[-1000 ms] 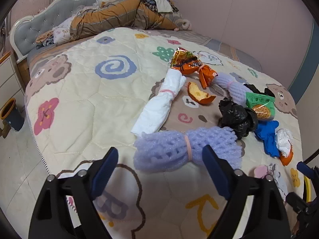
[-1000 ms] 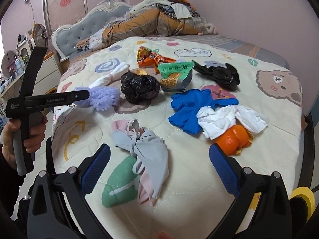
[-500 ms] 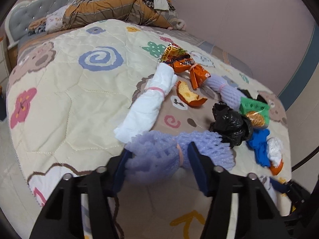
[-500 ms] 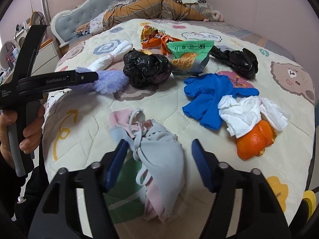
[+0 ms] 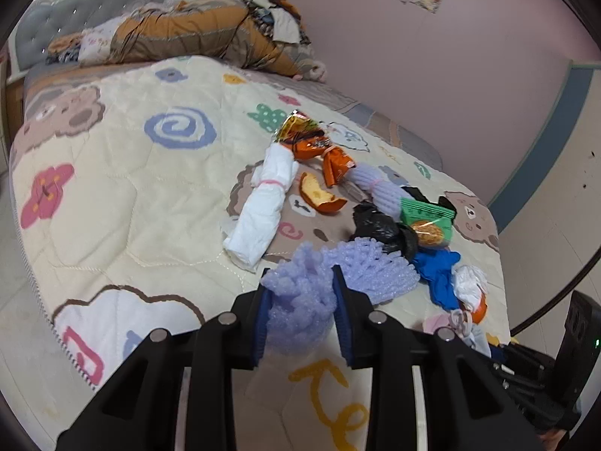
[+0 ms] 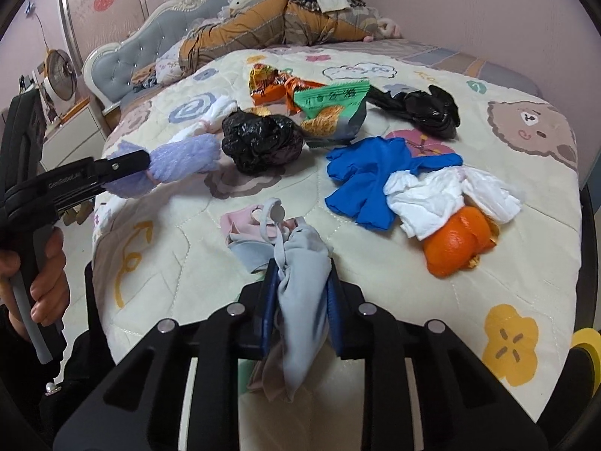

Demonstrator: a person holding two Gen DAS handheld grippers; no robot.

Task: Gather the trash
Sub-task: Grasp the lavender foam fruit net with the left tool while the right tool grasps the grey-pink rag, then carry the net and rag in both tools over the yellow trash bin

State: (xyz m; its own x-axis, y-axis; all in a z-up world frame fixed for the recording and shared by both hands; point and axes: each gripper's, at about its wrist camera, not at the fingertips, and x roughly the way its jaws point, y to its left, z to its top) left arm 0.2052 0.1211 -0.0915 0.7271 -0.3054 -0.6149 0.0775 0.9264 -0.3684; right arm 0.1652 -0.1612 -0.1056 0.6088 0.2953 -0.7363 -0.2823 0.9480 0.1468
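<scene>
My left gripper (image 5: 300, 293) is shut on a purple foam net sleeve (image 5: 360, 267) at the bed's near edge; it also shows in the right wrist view (image 6: 176, 161). My right gripper (image 6: 300, 285) is shut on a grey and pink face mask bundle (image 6: 296, 263). More trash lies on the quilt (image 5: 131, 188): a white tissue roll (image 5: 263, 206), orange snack wrapper (image 5: 311, 143), orange peel (image 5: 319, 195), black bag (image 6: 259, 139), green packet (image 6: 330, 105), blue glove (image 6: 372, 176), white tissue (image 6: 443, 199) and an orange (image 6: 458, 244).
A second black bag (image 6: 428, 109) and a second purple net (image 5: 379, 188) lie farther back. Piled bedding (image 5: 180, 34) sits at the headboard. A pink wall (image 5: 450, 56) runs along the bed's far side. A nightstand (image 6: 71, 127) and fan (image 6: 60, 75) stand left.
Both grippers moved forward and closed: the left on the purple foam net, the right on the mask bundle. The net's near end is now squeezed and lifted slightly.
</scene>
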